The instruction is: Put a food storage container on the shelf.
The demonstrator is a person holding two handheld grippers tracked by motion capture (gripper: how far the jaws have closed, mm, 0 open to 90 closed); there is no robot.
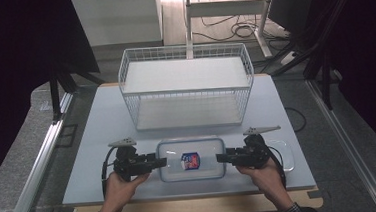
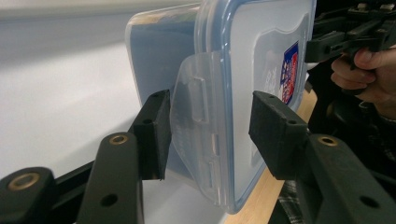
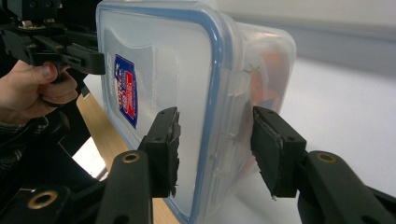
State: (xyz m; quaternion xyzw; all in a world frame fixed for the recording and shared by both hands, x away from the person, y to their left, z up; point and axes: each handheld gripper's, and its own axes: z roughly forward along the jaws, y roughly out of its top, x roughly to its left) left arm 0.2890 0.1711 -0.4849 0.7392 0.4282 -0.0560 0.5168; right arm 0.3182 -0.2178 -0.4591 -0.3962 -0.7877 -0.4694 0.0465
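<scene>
A clear plastic container [image 1: 191, 158] with a blue-rimmed lid and a red and blue label [image 1: 190, 161] lies flat near the table's front edge. My left gripper [image 1: 162, 162] is at its left end, turned on its side. The jaws straddle the end latch flap [image 2: 196, 107]; one pad lies against the flap and a gap shows between the other pad and the lid. My right gripper [image 1: 220, 158] mirrors this at the right end, its pads [image 3: 163, 144] on either side of the lid edge [image 3: 215, 93], with a narrow gap at the far pad. Both are open around the container.
A white wire basket [image 1: 187, 91] with a white shelf stands behind the container at the middle of the pale table [image 1: 103, 142]. A clear flat plastic piece [image 1: 287, 154] lies by the right hand. The wooden table edge [image 1: 193, 206] runs along the front.
</scene>
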